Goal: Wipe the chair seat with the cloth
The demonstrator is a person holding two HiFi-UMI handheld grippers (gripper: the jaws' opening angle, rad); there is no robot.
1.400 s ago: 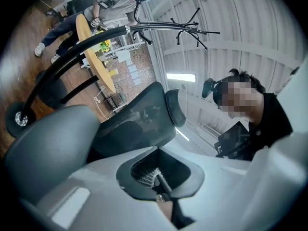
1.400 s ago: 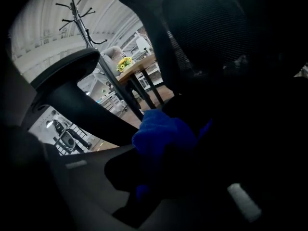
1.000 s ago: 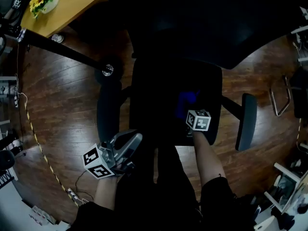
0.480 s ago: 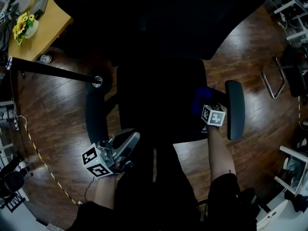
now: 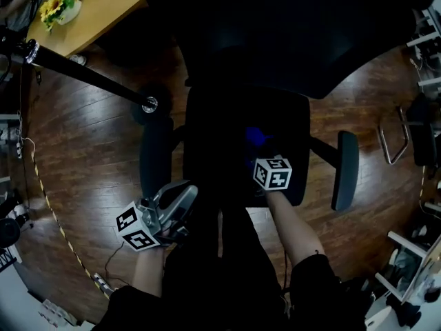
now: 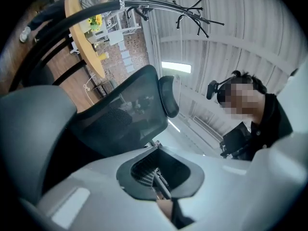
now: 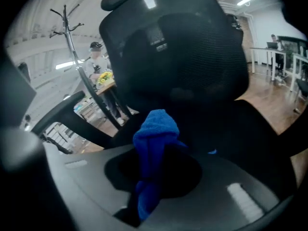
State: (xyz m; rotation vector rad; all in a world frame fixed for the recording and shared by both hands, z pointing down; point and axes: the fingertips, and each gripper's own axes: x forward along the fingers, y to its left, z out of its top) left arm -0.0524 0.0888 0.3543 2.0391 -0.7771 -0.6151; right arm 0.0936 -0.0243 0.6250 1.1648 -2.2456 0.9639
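The black office chair's seat (image 5: 220, 136) fills the middle of the head view, below its dark mesh back (image 7: 183, 47). My right gripper (image 5: 260, 152) is over the seat's middle right, shut on a bunched blue cloth (image 5: 254, 136) that rests against the seat. In the right gripper view the blue cloth (image 7: 155, 131) sticks out from between the jaws of that gripper (image 7: 153, 177). My left gripper (image 5: 180, 200) hangs off the seat's front left corner, near the left armrest (image 5: 155, 156), jaws shut and holding nothing. It points up at the chair back (image 6: 127, 114).
The right armrest (image 5: 344, 169) stands out beside the seat. A black pole with a round foot (image 5: 150, 104) crosses the wooden floor at upper left, near a desk with yellow flowers (image 5: 60, 4). A metal frame (image 5: 394, 138) stands at right. My legs are at the seat's front edge.
The right gripper carried the cloth out to the seat's right edge by the armrest, then back toward the seat's middle. The left gripper has stayed where it was.
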